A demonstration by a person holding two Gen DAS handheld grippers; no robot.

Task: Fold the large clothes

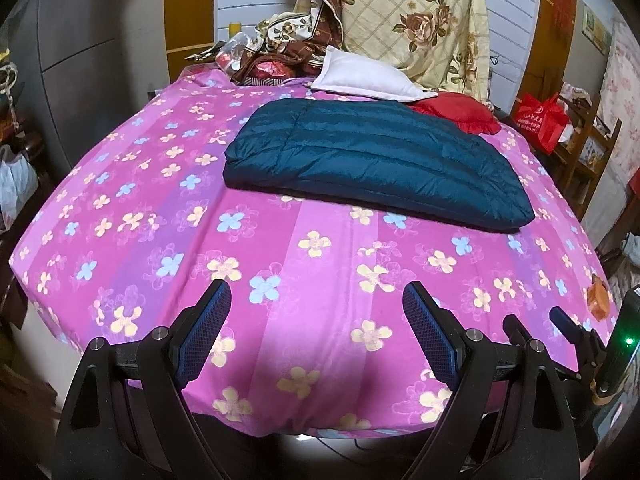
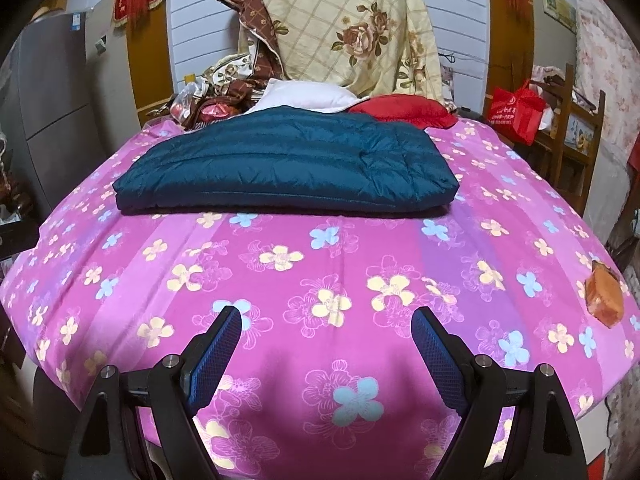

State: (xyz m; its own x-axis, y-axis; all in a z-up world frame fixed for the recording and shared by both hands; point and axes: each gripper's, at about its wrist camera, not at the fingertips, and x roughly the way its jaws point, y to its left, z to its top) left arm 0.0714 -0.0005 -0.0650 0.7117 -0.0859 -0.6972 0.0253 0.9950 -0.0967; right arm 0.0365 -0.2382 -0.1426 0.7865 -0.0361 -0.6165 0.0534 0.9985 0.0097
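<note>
So both tongs are parked at the near edge of the bed – left tongs spread wide with nothing between them, right tongs same deal, wide and empty. Neither is touching anything, they just hang over the pink flowered sheet.

The teal puffer jacket lies well ahead of both tongs, up toward the far half of the bed, already in a neat rectangular stack as far as I can tell. From the left tongs it sits ahead and a bit right; from the right tongs, ahead and a bit left. Beyond it: a white pillow, a red cushion, and a pile of floral bedding.

What could go wrong, imo:
- That shell fabric looks slick and puffy – pinch only the top layer and the stack could slide apart, undoing the fold.
- Grabbing too deep could catch the sheet with it and drag the whole thing.
- If the two tongs lift unevenly, the bundle may sag in the middle and flop open.
- Pushing it further away risks shoving it into the pillow and cushion behind.

There's also an orange thing off to the right of the right tongs, can't tell what it is.
</note>
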